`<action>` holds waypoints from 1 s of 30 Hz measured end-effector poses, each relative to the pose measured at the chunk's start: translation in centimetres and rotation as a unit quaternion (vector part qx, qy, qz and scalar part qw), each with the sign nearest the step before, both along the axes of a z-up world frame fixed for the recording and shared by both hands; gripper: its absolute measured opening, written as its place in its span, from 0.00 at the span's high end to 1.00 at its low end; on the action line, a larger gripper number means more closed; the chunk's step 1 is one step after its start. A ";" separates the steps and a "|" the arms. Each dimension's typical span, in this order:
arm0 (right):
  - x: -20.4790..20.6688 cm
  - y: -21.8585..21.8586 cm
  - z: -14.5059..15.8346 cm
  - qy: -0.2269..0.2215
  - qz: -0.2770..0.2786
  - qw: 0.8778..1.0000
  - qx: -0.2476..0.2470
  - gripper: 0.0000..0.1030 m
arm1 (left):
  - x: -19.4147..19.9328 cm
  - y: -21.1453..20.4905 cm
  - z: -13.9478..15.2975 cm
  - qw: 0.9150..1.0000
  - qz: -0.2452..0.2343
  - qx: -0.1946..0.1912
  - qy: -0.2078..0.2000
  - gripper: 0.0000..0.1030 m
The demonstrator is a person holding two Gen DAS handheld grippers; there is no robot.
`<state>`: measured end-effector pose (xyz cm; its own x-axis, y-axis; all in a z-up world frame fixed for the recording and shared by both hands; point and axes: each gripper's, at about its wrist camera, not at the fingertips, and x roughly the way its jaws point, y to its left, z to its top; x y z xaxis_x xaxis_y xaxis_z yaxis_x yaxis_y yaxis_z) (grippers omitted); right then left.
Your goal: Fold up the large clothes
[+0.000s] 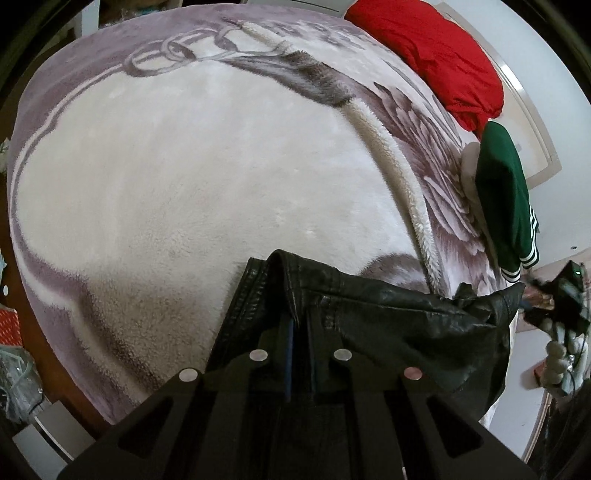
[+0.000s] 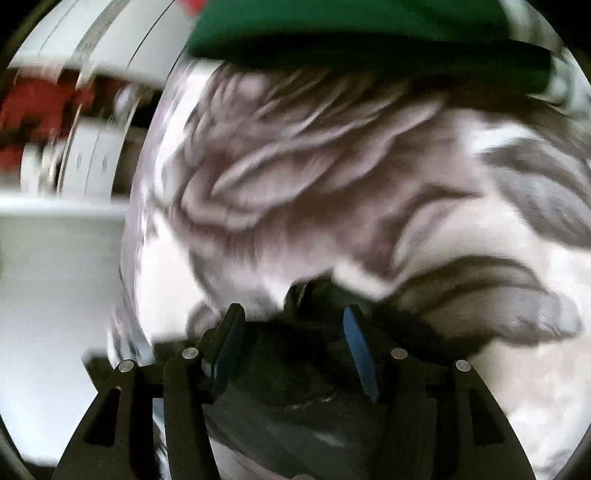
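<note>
A black leather jacket (image 1: 388, 314) lies bunched at the near edge of a plush white and mauve blanket (image 1: 184, 184). My left gripper (image 1: 300, 328) is shut on a stitched hem of the jacket, the fabric draped over its fingertips. In the blurred right wrist view my right gripper (image 2: 291, 325) stands open, its blue pads (image 2: 356, 343) apart, with the black jacket (image 2: 280, 369) lying below and between the fingers and not pinched. The other gripper and the hand that holds it (image 1: 557, 332) show at the right edge of the left wrist view.
A folded green garment with white stripes (image 1: 506, 199) lies at the blanket's right edge, and appears as the green garment (image 2: 369, 33) at the top of the right view. A red garment (image 1: 428, 51) sits behind it. A fleece strip (image 1: 388, 162) crosses the blanket. White furniture (image 2: 55, 258) stands left.
</note>
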<state>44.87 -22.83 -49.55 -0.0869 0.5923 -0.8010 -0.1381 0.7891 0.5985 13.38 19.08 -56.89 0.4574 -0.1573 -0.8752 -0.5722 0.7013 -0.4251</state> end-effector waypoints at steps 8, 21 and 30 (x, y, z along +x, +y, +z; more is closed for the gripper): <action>-3.2 7.7 -1.5 0.012 0.200 0.980 -0.018 0.23 | 0.2 0.0 -0.4 1.000 -0.005 0.003 0.003 0.96; -2.0 5.6 -7.0 0.059 -0.024 0.991 -0.120 0.95 | 2.1 1.2 -3.9 0.999 -0.010 -0.025 0.029 0.93; -3.6 5.5 1.5 0.014 0.009 0.991 -0.135 0.53 | 0.0 -0.7 3.3 0.998 -0.032 0.020 0.058 0.47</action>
<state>41.22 -17.37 -48.09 -0.1201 0.3554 -0.9270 -0.1394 0.9185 0.3702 13.36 18.38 -53.63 0.3432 -0.1466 -0.9278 -0.5696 0.7529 -0.3296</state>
